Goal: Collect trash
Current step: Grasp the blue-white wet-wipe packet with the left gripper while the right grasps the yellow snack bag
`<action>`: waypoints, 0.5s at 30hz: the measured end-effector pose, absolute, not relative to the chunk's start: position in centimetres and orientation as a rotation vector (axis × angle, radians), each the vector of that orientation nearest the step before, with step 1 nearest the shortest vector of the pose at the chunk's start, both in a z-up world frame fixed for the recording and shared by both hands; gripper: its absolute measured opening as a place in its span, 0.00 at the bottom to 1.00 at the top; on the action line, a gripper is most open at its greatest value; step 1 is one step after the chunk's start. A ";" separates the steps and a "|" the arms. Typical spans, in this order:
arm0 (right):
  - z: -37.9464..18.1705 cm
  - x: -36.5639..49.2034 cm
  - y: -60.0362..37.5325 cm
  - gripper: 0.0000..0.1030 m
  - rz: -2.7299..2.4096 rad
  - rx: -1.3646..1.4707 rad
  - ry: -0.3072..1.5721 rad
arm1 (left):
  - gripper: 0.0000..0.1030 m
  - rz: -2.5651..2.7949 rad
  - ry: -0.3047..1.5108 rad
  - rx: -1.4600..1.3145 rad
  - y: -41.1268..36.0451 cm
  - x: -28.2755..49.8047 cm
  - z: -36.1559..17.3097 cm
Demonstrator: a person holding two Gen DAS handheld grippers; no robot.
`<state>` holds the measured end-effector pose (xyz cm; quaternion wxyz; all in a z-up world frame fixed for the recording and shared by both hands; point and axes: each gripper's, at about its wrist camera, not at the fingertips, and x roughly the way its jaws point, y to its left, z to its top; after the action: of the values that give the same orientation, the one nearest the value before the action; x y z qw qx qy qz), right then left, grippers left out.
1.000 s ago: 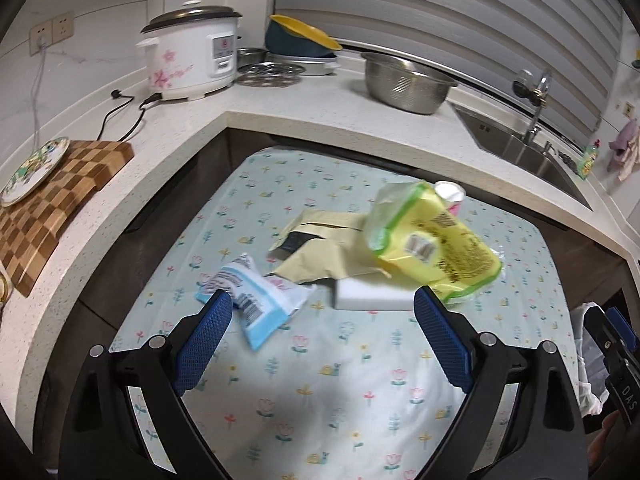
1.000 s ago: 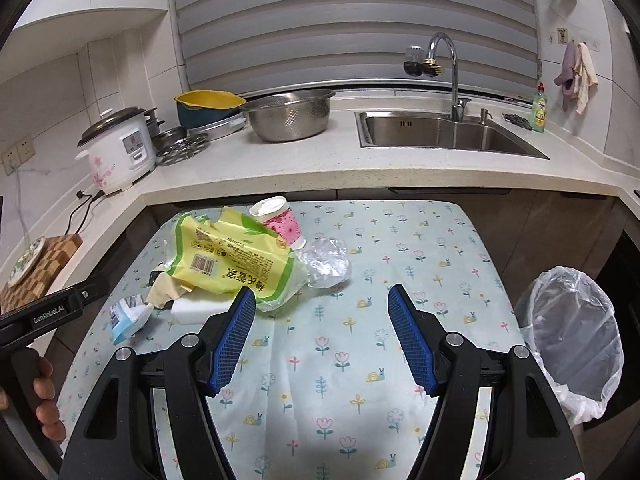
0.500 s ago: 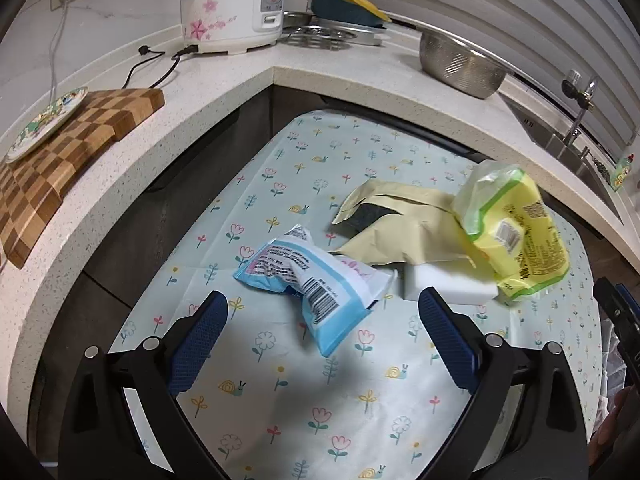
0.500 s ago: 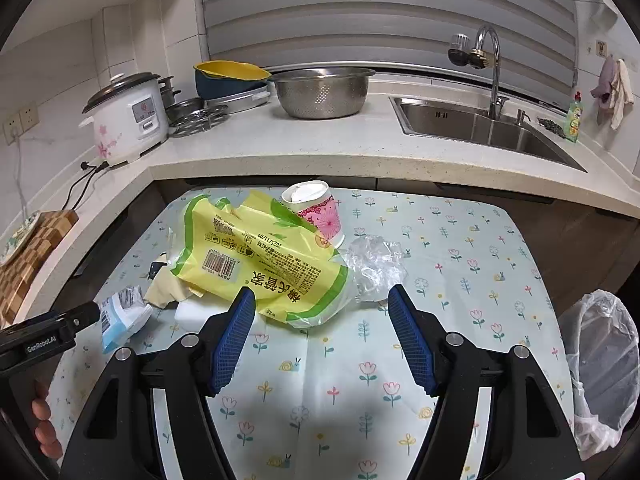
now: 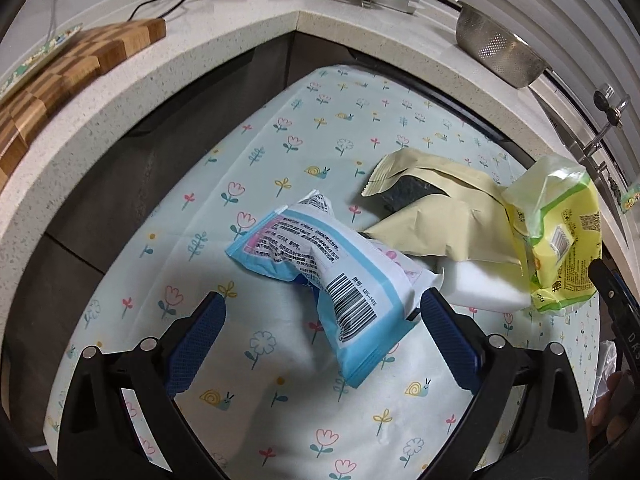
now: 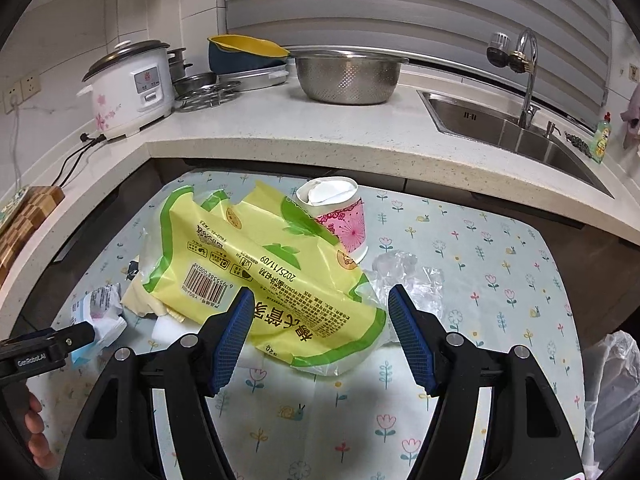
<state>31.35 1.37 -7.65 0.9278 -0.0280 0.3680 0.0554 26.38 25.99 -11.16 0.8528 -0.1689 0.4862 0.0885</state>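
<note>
A blue and white wrapper (image 5: 320, 268) lies on the floral tablecloth (image 5: 280, 360); my left gripper (image 5: 320, 328) is open with the wrapper's near end between its fingers. Behind it lie a beige pouch (image 5: 440, 224), a white sponge block (image 5: 480, 288) and a yellow-green bag (image 5: 560, 232). My right gripper (image 6: 320, 332) is open, straddling the near end of the yellow-green bag (image 6: 264, 272). A pink paper cup (image 6: 340, 216) and crumpled clear plastic (image 6: 408, 276) sit behind it. The blue wrapper also shows in the right wrist view (image 6: 100, 312).
A bin with a white liner (image 6: 612, 392) stands at the table's right. The counter (image 6: 320, 136) wraps around the back with a rice cooker (image 6: 132, 84), a steel colander (image 6: 348, 76), a sink (image 6: 508, 128) and a wooden board (image 5: 60, 80).
Both grippers have moved forward and down towards the trash. The left one now straddles the blue wrapper; the right one now straddles the yellow-green bag's end.
</note>
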 end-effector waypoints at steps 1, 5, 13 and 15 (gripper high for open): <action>-7.8 31.7 1.5 0.68 0.121 -0.058 0.757 | 0.90 0.182 1.028 -0.361 26.0 26.5 -11.4; -8.3 32.7 2.0 0.68 0.149 -0.069 0.764 | 0.76 0.153 1.041 -0.383 25.7 27.1 -11.9; -9.3 32.9 1.8 0.40 0.200 -0.038 0.791 | 0.49 0.097 1.043 -0.378 24.6 27.4 -12.0; -9.2 32.5 1.5 0.32 0.209 -0.020 0.790 | 0.47 0.088 1.027 -0.372 24.3 27.3 -11.5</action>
<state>32.54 1.54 -9.19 0.9176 -0.0096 0.3841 0.1016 27.25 24.32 -11.54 0.8536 -0.1767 0.4884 0.0416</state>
